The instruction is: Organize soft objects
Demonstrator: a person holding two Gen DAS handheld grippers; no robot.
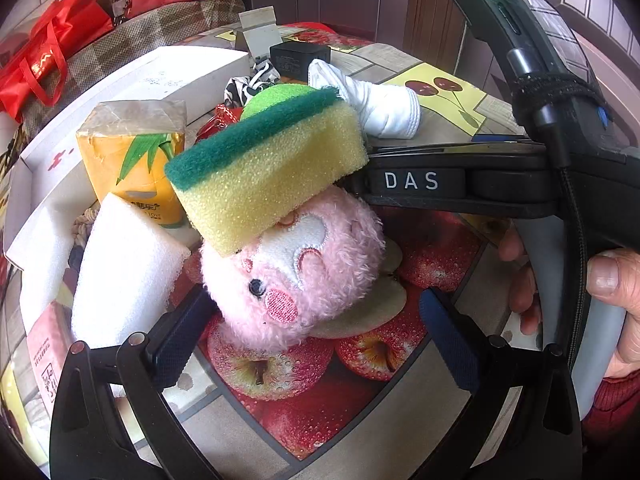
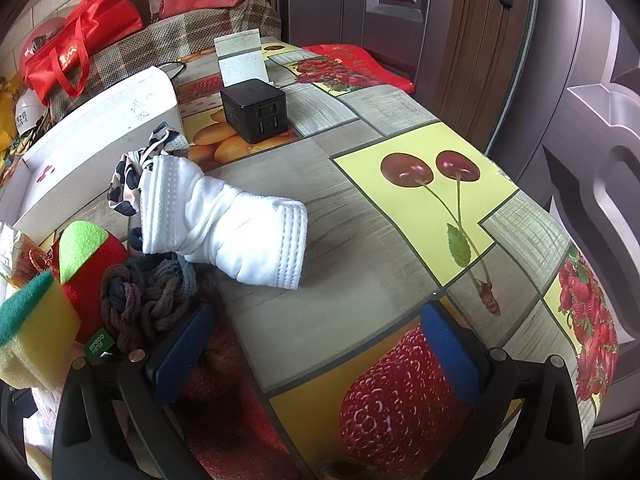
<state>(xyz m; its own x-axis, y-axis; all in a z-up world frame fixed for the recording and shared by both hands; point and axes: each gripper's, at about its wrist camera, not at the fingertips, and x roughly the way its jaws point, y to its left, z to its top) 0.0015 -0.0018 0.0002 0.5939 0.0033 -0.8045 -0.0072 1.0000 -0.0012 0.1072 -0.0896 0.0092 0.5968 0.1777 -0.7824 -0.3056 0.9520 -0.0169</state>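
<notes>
A yellow and green sponge (image 1: 268,164) rests on a pink plush toy (image 1: 296,272) on the fruit-print table. My left gripper (image 1: 316,332) is open around the plush's near side. A white foam block (image 1: 120,272) stands to the left. The body of the right gripper (image 1: 456,184) reaches in from the right behind the plush. In the right wrist view my right gripper (image 2: 320,352) is open and empty over the table. A white glove (image 2: 228,224), braided hair ties (image 2: 140,304), a red and green plush (image 2: 88,260) and the sponge (image 2: 36,328) lie ahead and to its left.
An orange tissue pack (image 1: 136,156) and a white box (image 1: 132,92) stand behind the foam. A black charger (image 2: 256,110) and a patterned cloth (image 2: 128,180) lie further back. Red bags (image 2: 84,40) sit on a sofa behind. The table edge (image 2: 568,240) curves at right by a door.
</notes>
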